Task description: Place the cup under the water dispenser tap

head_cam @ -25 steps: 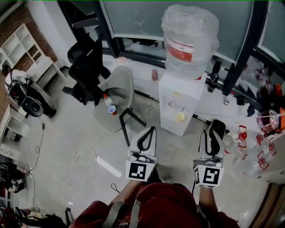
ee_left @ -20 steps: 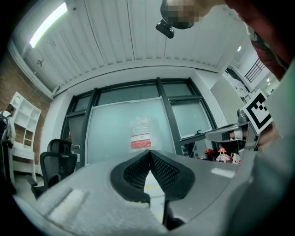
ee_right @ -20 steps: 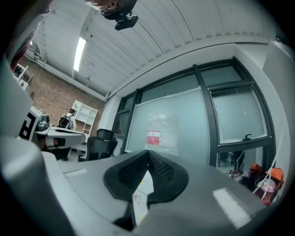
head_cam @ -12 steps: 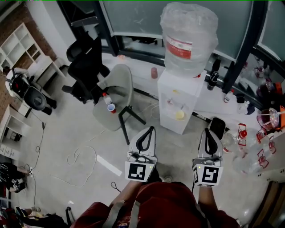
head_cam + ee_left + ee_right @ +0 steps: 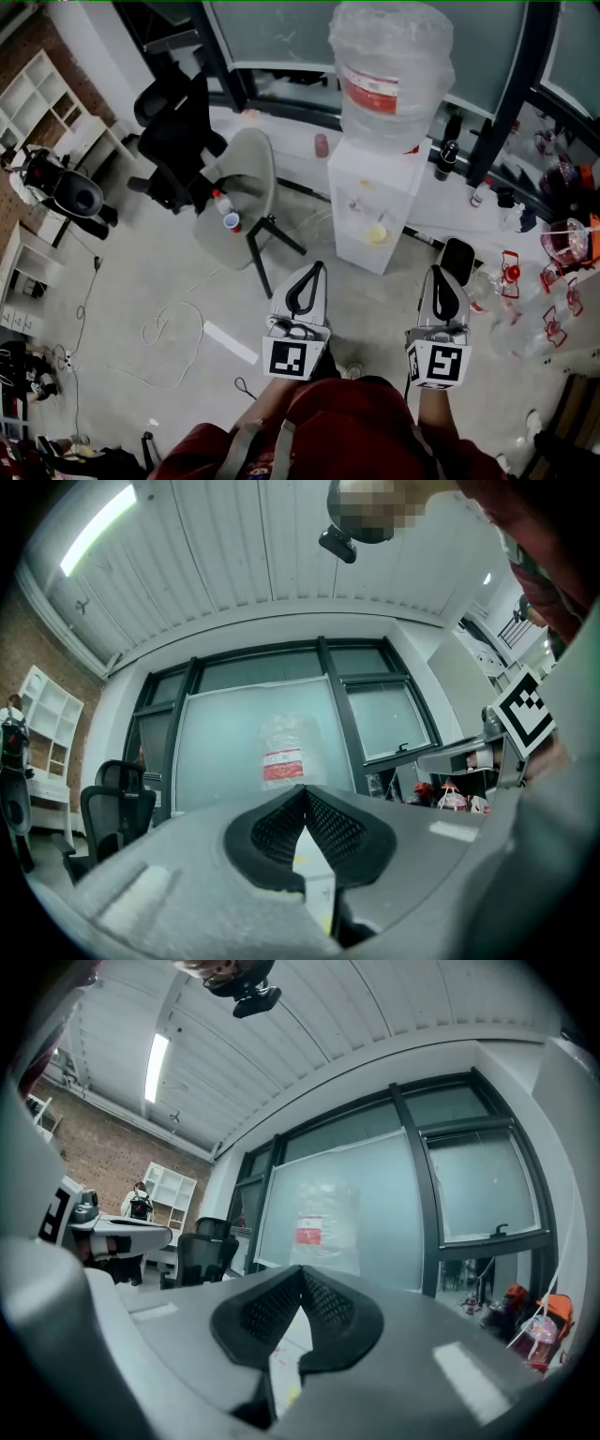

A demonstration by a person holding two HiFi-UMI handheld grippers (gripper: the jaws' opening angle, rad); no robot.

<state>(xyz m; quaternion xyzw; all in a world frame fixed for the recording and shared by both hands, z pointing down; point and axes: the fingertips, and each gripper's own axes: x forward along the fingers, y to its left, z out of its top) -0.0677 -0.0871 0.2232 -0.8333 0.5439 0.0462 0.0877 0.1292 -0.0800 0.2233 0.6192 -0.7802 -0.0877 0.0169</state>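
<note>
The white water dispenser [image 5: 373, 206] stands ahead of me with a big clear bottle [image 5: 394, 70] on top. A small yellow cup [image 5: 377, 234] sits in its tap recess. My left gripper [image 5: 310, 277] and right gripper [image 5: 447, 280] hover side by side above the floor, short of the dispenser, both shut and empty. In the left gripper view the jaws [image 5: 303, 791] meet at the tip with the bottle [image 5: 284, 752] beyond them. In the right gripper view the gripper [image 5: 302, 1271] is also shut below the bottle [image 5: 323, 1227].
A grey chair [image 5: 248, 178] left of the dispenser carries a bottle and a small cup [image 5: 232, 222]. A black office chair [image 5: 178, 131] stands behind it. A pink cup [image 5: 321, 144] is on the sill. Glassware and red items [image 5: 561, 246] crowd the right side.
The right gripper's jaws have closed on nothing. Both grippers stay about where they were, and the head view has shifted slightly.
</note>
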